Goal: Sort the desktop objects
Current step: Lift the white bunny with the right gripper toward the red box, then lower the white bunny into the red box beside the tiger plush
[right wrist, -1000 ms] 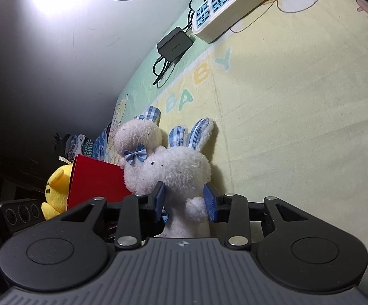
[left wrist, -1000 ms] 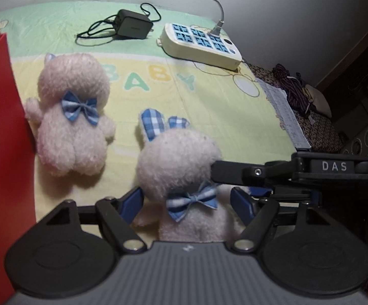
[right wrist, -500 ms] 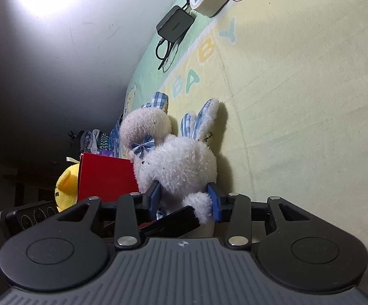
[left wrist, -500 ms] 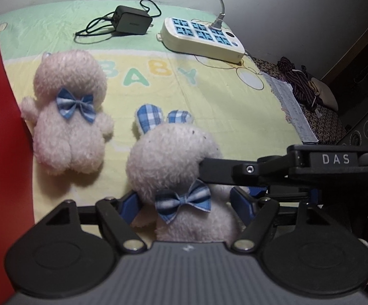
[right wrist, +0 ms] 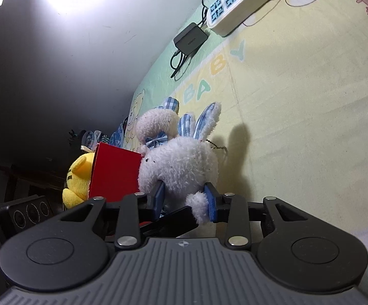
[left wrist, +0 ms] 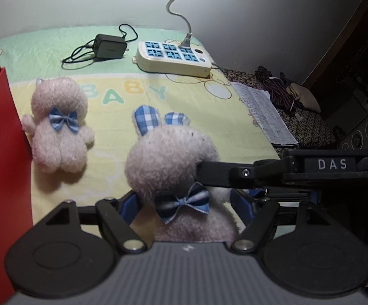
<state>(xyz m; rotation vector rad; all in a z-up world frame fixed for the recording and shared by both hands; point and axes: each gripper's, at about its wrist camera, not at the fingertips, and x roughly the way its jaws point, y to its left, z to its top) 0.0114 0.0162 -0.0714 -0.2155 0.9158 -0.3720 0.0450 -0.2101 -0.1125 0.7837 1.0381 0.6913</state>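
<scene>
A white plush rabbit [left wrist: 168, 157] with blue plaid ears and a blue bow hangs just above the cloth, and both grippers hold it. My left gripper [left wrist: 185, 200] has its blue pads on either side of the rabbit's body below the bow. One black finger of the right gripper [left wrist: 234, 171] reaches in from the right, against the rabbit's neck. In the right wrist view the rabbit [right wrist: 184, 162] sits between the pads of my right gripper [right wrist: 184, 199], whose jaws are closing on its lower body. A second plush [left wrist: 59, 132] with a bow lies flat to the left.
A red box [left wrist: 1, 178] stands at the left with a yellow plush [right wrist: 78, 178] behind it. A power strip [left wrist: 173, 58] and a black charger [left wrist: 110, 48] lie by the back wall. A sheet of paper [left wrist: 265, 117] lies at the cloth's right edge.
Both grippers have risen with the rabbit, which now casts a shadow on the cloth. The right jaws have narrowed on its body. The second plush has stayed put.
</scene>
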